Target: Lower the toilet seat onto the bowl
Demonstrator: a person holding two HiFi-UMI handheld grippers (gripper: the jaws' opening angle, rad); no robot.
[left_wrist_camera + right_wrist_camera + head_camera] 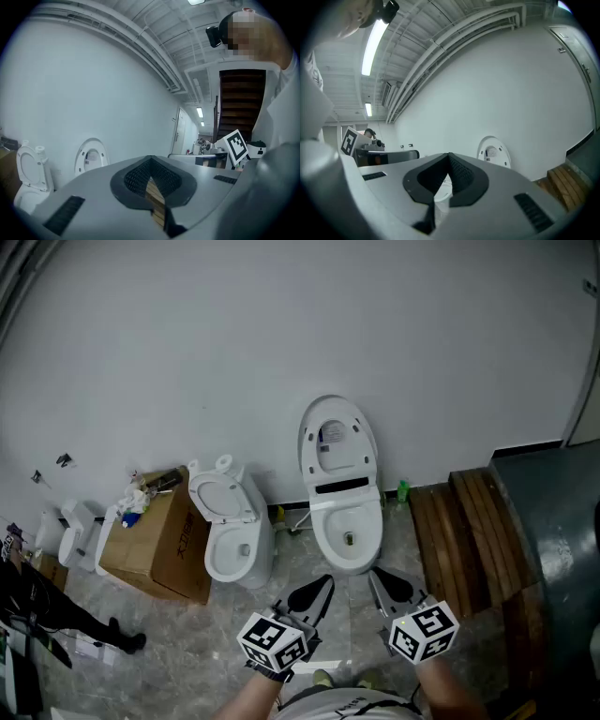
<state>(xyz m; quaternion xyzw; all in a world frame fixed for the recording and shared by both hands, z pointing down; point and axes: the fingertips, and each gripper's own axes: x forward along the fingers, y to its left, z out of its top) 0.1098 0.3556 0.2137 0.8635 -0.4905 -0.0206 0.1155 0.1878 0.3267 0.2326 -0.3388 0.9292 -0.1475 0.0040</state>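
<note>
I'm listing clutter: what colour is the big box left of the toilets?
The box is brown cardboard; best seen in the head view.

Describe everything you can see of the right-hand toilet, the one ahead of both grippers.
The toilet is white, glossy and ceramic-looking. It stands on the grey floor against the white wall. Its seat and lid are raised upright with a small label on the inner face. The oval bowl is open, its drain visible. Nothing else touches it.
</note>
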